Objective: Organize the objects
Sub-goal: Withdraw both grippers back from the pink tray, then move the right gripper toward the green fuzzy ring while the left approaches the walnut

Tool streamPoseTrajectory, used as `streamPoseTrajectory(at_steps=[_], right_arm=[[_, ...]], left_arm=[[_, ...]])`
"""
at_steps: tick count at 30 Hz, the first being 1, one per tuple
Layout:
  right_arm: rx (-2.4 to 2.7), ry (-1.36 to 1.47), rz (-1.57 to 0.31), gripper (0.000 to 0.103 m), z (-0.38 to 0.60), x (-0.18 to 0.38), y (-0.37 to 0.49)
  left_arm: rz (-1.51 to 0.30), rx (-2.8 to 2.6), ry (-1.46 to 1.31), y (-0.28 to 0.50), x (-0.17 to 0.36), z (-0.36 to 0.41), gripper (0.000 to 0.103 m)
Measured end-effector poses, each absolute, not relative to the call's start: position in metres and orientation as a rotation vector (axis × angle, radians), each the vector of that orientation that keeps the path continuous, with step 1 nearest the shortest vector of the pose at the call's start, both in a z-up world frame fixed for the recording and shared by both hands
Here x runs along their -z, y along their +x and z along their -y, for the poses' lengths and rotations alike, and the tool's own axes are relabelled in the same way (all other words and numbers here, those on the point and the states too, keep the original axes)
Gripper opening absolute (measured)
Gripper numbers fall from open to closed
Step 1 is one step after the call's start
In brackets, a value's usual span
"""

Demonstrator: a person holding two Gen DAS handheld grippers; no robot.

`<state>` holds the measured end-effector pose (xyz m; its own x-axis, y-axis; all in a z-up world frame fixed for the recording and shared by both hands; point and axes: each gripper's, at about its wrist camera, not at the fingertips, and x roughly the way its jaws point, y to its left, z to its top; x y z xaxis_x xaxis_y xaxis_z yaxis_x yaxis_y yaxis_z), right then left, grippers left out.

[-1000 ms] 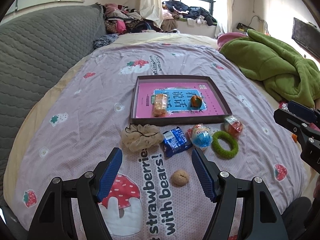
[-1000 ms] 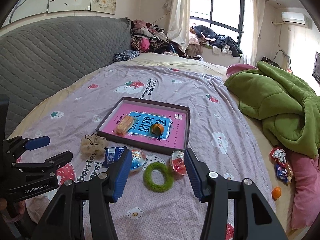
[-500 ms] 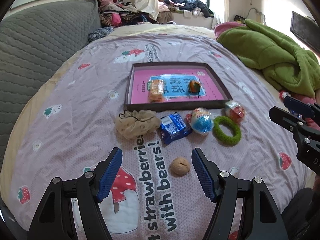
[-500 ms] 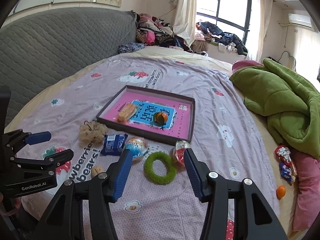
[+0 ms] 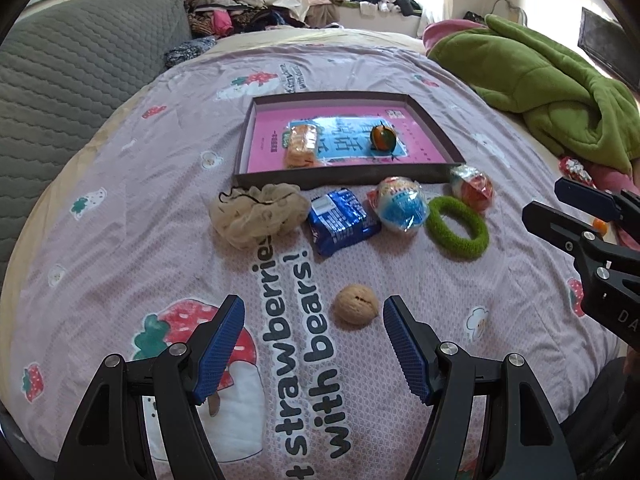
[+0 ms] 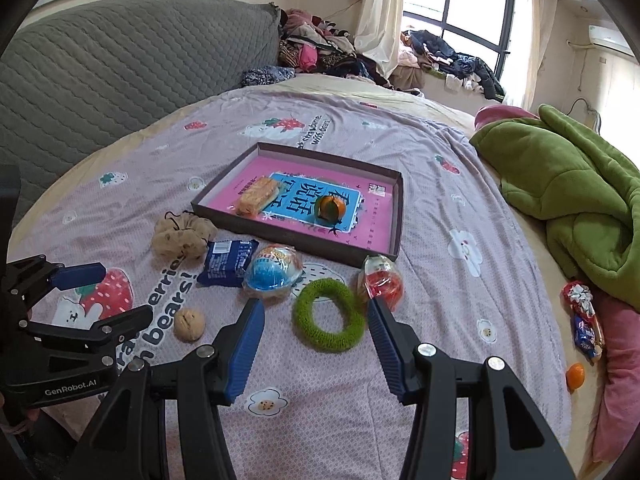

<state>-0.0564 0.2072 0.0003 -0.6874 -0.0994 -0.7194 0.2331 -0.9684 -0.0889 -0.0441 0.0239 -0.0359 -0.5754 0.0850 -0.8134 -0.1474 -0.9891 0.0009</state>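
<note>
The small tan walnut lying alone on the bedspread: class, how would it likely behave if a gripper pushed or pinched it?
The small tan walnut looks rounded, so a push would probably roll it across the soft bedspread. Its ridged shell looks hard, so it likely stays rigid when pinched, though the curved sides might slip from the flat pads.

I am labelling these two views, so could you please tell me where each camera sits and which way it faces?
Left wrist: sits on the left gripper, angled down over the purple bedspread at the tan walnut between its open blue fingers; the right gripper shows at the picture's right edge.
Right wrist: sits on the right gripper, angled down at the fuzzy green ring; the left gripper shows at the picture's left.
Shared: the dark shallow tray, walnut and ring.
</note>
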Motion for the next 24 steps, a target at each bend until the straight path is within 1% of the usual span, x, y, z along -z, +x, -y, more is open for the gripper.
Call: streamPoseTrajectory(at_steps=[18, 24], right_arm=[[2.681, 1.223, -0.317, 0.053, -0.199, 0.029, -0.066], [2.672, 1.237, -0.317, 0.053, -0.200, 0.035, -0.068]], left_arm=[[-0.092, -2.621, -1.406, -0.043, 0.057, -0.034, 0.074], [-0.054, -2.605, -1.411, -0.043, 0.063, -0.034, 0.074]])
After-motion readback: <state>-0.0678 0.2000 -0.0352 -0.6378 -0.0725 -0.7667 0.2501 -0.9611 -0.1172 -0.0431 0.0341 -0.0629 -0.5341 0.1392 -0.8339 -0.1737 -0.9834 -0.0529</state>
